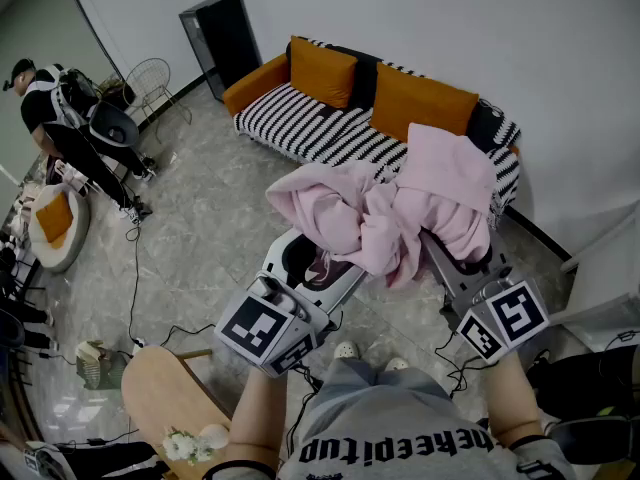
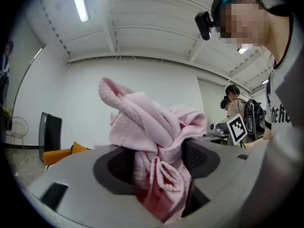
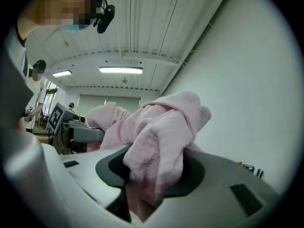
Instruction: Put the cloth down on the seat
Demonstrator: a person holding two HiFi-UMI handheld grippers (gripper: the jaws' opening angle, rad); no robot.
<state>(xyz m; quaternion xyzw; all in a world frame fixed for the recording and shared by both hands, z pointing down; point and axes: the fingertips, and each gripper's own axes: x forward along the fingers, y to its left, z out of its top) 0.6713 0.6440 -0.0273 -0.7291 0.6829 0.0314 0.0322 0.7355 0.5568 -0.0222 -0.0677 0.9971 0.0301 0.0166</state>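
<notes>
Cloth: pale pink cloth, soft, with a fine crinkled weave (the grain shows best in the gripper views), bunched into thick rolls and loose folds.
Position: held up between the two grippers above the grey marbled floor, not on the seat; in the head view its top flap overlaps the sofa's right end.
Left side: the left gripper is clenched on a twisted, knotted bunch of the cloth, with a dark ribbed pad on either side.
Right side: the right gripper pinches a thick rounded fold, which spills over its grey plastic body.
Seat: black-and-white striped sofa with orange ends and two plump orange cushions, against a white wall.
</notes>
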